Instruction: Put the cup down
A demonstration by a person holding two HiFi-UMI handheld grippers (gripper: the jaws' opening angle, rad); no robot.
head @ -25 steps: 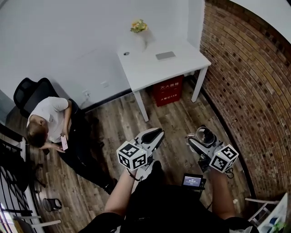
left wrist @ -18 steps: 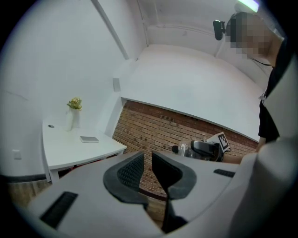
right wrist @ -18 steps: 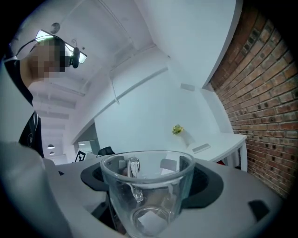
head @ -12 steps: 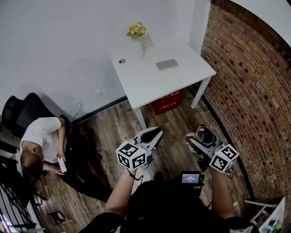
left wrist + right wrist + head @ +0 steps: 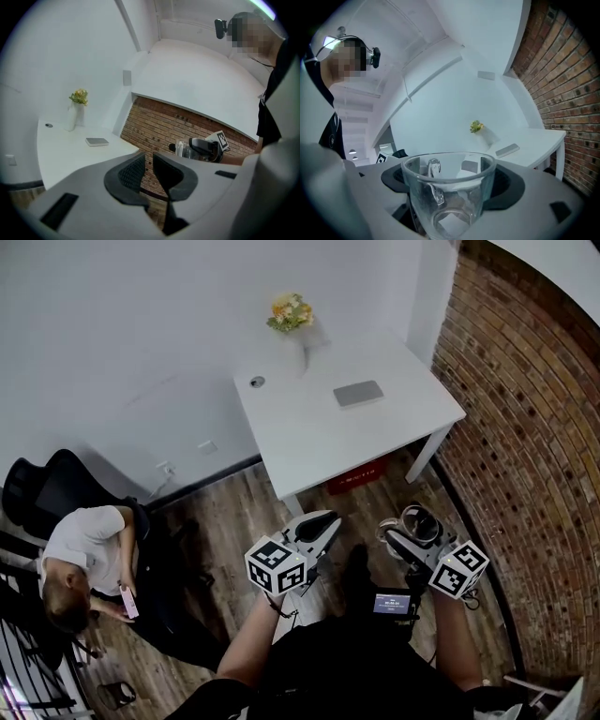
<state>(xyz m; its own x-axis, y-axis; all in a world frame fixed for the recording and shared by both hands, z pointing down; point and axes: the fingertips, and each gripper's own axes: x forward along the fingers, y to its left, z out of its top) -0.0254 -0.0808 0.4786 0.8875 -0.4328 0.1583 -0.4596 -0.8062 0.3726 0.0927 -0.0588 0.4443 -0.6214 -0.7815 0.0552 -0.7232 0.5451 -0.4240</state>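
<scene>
- Head view: the right gripper holds a clear glass cup upright over the wooden floor, short of the white table. The left gripper is beside it.
- Left gripper view: the jaws stand almost together, with only a slit between them and nothing in it.
- Right gripper view: the jaws clamp the cup's sides. It is transparent and empty, its handle towards the camera.

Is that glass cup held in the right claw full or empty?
Empty. The right gripper view looks straight through the clear cup to its bare bottom, and no liquid line shows on the wall.
</scene>
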